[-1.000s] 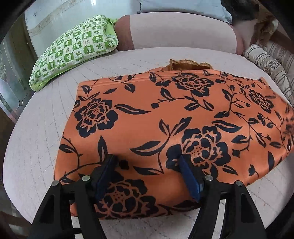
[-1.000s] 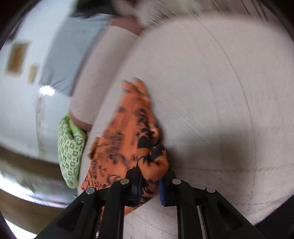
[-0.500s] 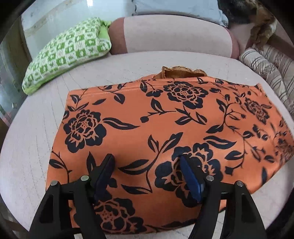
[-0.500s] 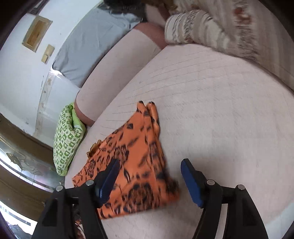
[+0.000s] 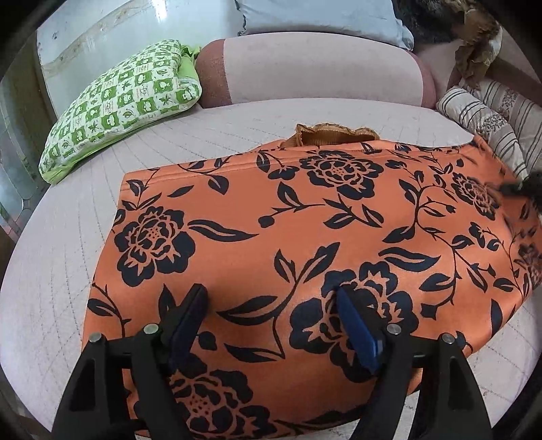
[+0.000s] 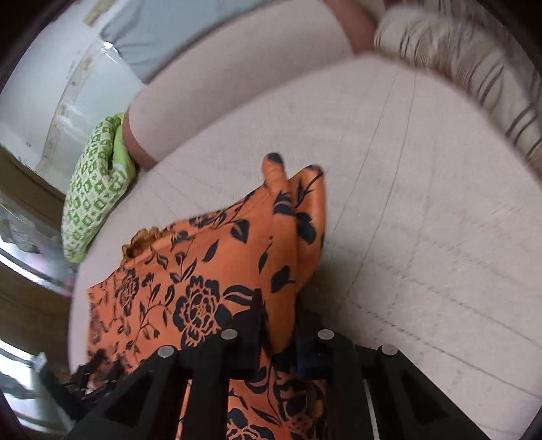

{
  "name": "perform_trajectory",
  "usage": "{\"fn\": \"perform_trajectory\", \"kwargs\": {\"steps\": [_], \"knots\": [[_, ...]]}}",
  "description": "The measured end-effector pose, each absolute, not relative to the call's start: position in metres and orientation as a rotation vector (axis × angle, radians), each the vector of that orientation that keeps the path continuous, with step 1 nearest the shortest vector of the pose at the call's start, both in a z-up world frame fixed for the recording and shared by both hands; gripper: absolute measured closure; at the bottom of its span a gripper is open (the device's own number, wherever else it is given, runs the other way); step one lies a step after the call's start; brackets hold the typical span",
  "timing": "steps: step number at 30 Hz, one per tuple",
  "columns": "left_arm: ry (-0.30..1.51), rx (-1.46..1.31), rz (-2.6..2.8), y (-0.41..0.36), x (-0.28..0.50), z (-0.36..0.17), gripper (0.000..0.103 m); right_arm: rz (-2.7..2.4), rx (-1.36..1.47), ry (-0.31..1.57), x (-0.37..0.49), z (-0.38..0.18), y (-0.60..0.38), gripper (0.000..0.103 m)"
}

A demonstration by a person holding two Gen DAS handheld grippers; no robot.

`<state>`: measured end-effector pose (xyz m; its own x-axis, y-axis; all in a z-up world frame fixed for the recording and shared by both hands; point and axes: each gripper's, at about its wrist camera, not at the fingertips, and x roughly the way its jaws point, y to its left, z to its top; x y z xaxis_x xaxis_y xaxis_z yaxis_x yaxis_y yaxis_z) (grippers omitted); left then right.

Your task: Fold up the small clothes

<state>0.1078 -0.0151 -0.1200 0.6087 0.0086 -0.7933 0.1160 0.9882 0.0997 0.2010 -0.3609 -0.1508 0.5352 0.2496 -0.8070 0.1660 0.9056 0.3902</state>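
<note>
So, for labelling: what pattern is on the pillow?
Green-and-white checks on the pillow, clearest in the left wrist view.

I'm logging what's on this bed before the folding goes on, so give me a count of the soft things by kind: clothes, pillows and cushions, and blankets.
Clothes: 1, the orange garment
Pillows and cushions: 3, the green pillow, the pink bolster, the blue pillow
Blankets: 1, the striped blanket
Total: 5

One orange floral garment (image 5: 305, 237), one green checked cushion (image 5: 125, 101), one striped pillow (image 5: 491, 118), two grippers: left (image 5: 271, 325), right (image 6: 277, 342).
</note>
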Motion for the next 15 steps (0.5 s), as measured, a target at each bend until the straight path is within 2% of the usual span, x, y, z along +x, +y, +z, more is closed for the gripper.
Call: {"fn": "perform_trajectory", "kwargs": {"steps": [2,4,5,6,9,11,15], "knots": [[0.925,0.151,-0.061,-0.016,0.109,-0.117,0.024,0.040,0.461,1.067,0.207,-0.174,-0.361,0.076],[0.923,0.123,-0.075,-0.013,0.108,-0.109,0.024,0.038,0.493,1.024,0.202,-0.161,-0.366,0.069],[0.912,0.102,-0.077,-0.010,0.108,-0.103,0.024,0.024,0.485,1.007,0.200,-0.153,-0.367,0.050],[0.890,0.084,-0.071,-0.007,0.107,-0.097,0.024,-0.006,0.460,0.971,0.197,-0.141,-0.369,0.038],[0.869,0.079,-0.071,-0.006,0.110,-0.093,0.024,-0.003,0.436,0.865,0.196,-0.110,-0.371,0.038],[0.935,0.090,-0.058,-0.005,0.118,-0.108,0.024,0.123,0.530,0.834,0.204,-0.102,-0.373,0.038],[0.936,0.087,-0.050,-0.004,0.119,-0.120,0.021,0.306,0.669,0.955,0.251,-0.137,-0.369,0.037]]}}
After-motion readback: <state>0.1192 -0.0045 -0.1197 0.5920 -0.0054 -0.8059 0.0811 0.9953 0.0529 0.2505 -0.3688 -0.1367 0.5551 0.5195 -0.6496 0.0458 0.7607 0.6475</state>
